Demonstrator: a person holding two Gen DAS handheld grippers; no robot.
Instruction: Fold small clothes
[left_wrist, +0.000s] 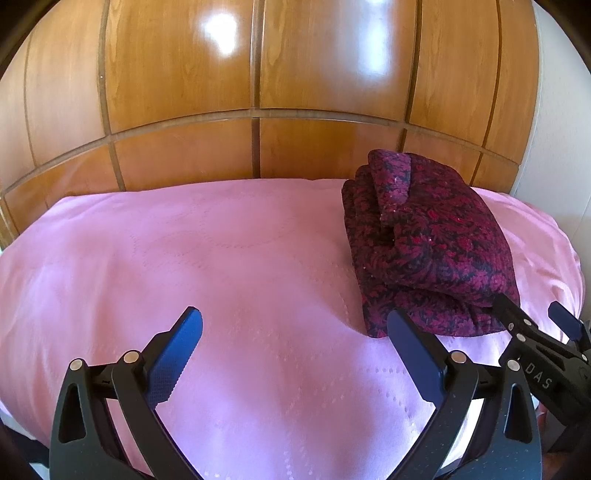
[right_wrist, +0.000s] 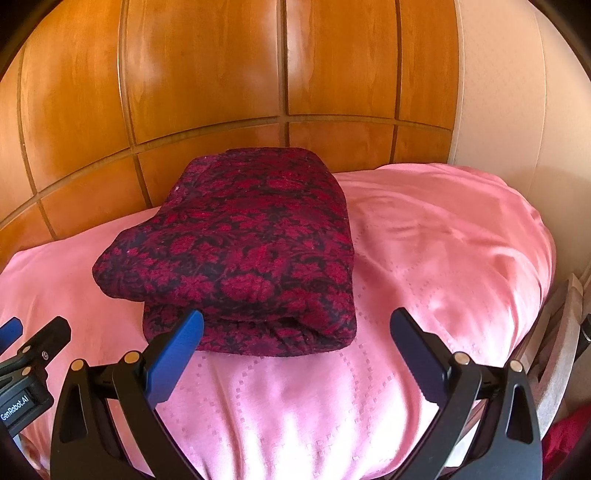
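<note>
A dark red and black floral garment (left_wrist: 424, 251) (right_wrist: 251, 251) lies folded into a thick bundle on the pink bed cover (left_wrist: 221, 258) (right_wrist: 443, 258). A rolled part rests on its far left top in the left wrist view. My left gripper (left_wrist: 295, 319) (right_wrist: 35, 326) is open above bare cover, to the left of the bundle's near edge. My right gripper (right_wrist: 297, 318) (left_wrist: 532, 310) is open just in front of the bundle's near edge. Its left finger (right_wrist: 177, 350) overlaps the fold. Neither gripper holds anything.
Glossy wooden panels (left_wrist: 258, 74) (right_wrist: 258, 74) rise right behind the bed. A pale wall (right_wrist: 498, 92) stands at the right. Beyond the bed's right edge are a grey frame (right_wrist: 561, 332) and something red (right_wrist: 565, 435). Pink cover spreads left of the bundle.
</note>
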